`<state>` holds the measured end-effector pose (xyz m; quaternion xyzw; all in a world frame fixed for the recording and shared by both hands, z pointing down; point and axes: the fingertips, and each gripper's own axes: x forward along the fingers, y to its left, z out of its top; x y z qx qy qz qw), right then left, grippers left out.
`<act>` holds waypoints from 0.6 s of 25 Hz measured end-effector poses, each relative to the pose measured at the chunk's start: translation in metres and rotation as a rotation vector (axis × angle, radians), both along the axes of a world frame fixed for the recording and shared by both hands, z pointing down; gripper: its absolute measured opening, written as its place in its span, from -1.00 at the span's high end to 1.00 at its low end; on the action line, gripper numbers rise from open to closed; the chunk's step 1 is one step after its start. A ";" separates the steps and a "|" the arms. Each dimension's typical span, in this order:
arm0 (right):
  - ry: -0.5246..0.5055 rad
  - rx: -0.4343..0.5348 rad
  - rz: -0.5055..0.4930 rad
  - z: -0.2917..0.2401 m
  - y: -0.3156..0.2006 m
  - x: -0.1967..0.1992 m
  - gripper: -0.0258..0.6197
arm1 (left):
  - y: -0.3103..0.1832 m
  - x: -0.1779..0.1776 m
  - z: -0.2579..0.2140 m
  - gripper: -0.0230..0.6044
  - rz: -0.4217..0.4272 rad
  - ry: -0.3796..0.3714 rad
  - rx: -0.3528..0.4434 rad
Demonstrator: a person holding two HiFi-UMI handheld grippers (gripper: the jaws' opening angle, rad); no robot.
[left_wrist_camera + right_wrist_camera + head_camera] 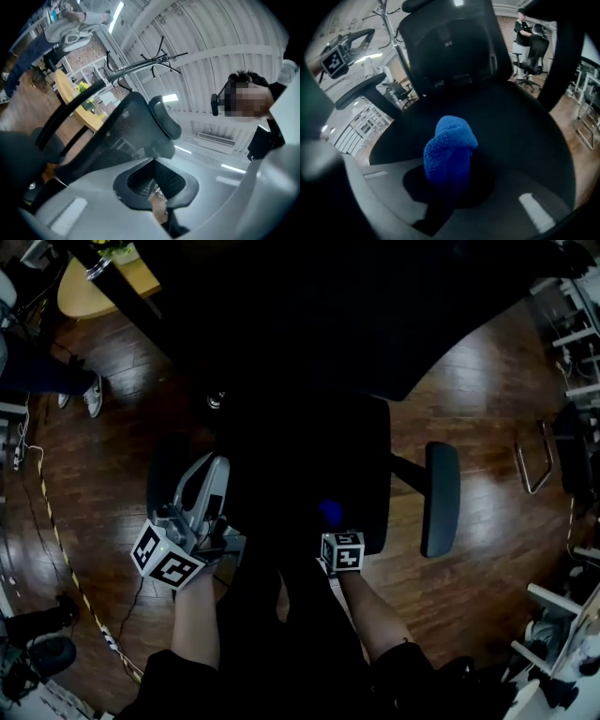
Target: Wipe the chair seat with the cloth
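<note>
1. Below the head camera, a black office chair [309, 427] stands on a glossy floor [469, 390] of dark wood planks. Its seat [511, 126] is plain and dark, and its backrest [117, 126] is black mesh.
2. The right gripper [446, 190] has its jaws clamped on a bright blue, fluffy cloth [450, 150]. The cloth is bunched upright over the front middle of the seat.
3. The left gripper [157, 183] is held beside the chair's left armrest [361, 91] and tilted up toward the ceiling [225, 61]. Its jaws are drawn together with nothing gripped between them.
4. Black-and-white square markers cover the cube [167, 557] on each gripper. These are patterns, not words.
5. Around the chair, a round yellow-topped table [94, 287] sits at the far left. The legs and pale sneakers of a person [80, 395] are near it. A cable [56, 540] trails along the floor.
6. A black coat stand [159, 61] rises behind the chair under the ribbed, arched white ceiling.
</note>
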<state>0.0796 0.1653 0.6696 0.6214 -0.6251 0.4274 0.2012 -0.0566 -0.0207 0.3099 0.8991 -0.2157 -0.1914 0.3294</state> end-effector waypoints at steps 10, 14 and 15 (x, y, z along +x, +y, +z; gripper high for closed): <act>0.022 -0.027 0.240 -0.012 0.062 0.116 0.82 | 0.035 0.118 -0.005 0.95 0.222 0.034 -0.031; -0.039 -0.068 0.194 -0.021 0.063 0.117 0.82 | 0.032 0.105 -0.005 0.95 0.195 0.011 -0.054; -0.033 -0.064 0.166 -0.031 0.059 0.116 0.82 | 0.028 0.099 -0.011 0.95 0.178 0.013 -0.057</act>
